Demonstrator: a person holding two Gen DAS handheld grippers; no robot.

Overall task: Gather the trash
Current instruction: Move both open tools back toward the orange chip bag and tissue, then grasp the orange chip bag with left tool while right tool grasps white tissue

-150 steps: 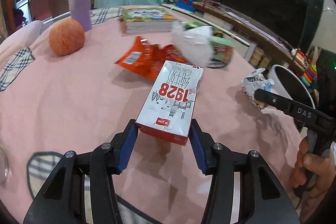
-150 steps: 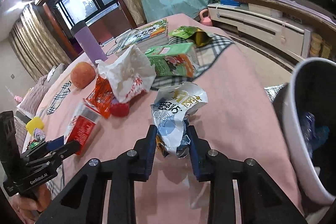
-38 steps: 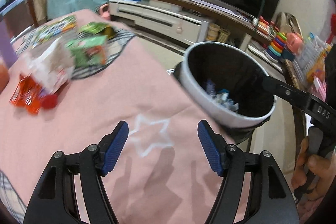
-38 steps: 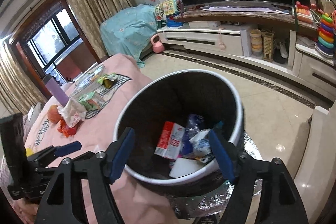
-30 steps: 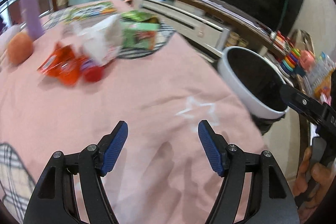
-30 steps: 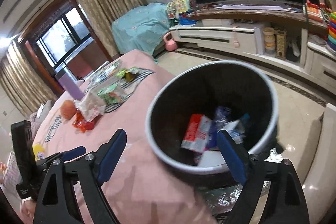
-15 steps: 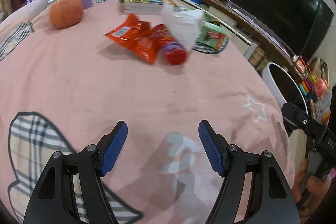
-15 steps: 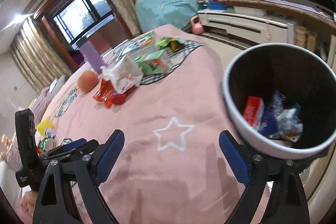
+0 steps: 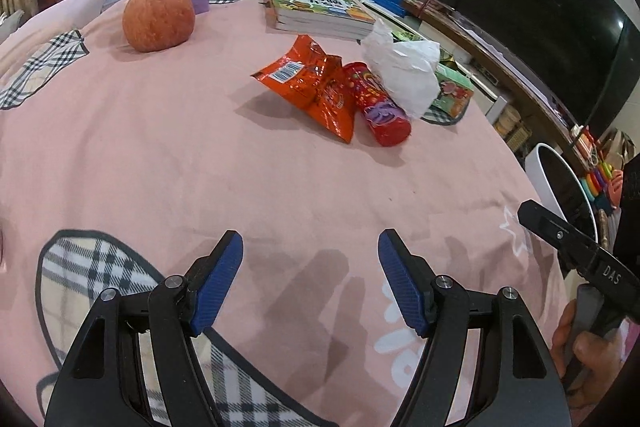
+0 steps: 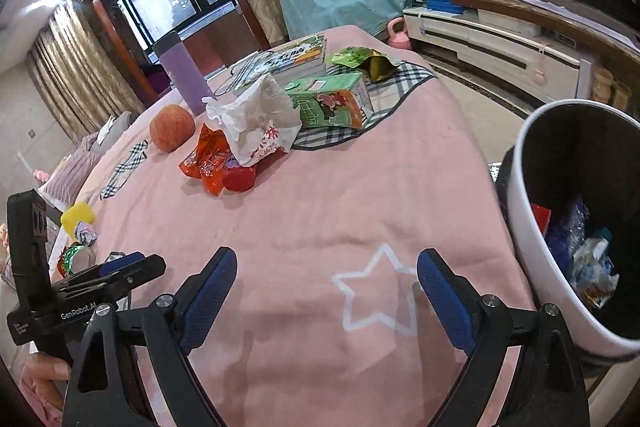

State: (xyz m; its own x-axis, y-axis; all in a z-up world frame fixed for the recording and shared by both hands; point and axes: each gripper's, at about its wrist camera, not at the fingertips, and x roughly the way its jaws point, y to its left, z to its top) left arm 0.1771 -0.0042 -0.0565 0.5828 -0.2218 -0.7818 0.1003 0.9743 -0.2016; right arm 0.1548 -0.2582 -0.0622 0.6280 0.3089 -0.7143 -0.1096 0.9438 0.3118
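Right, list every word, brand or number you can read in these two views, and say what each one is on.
"DAS": on the right gripper, seen from the left wrist.
"GenRobot.AI": on the left gripper, seen from the right wrist.
Book cover, green juice carton, orange snack bag, red can and white paper bag: printed, but too small or blurred to read.

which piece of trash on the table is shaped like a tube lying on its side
The red snack tube, lying on its side between the flat orange wrapper and the crumpled white bag; the green carton is boxy.
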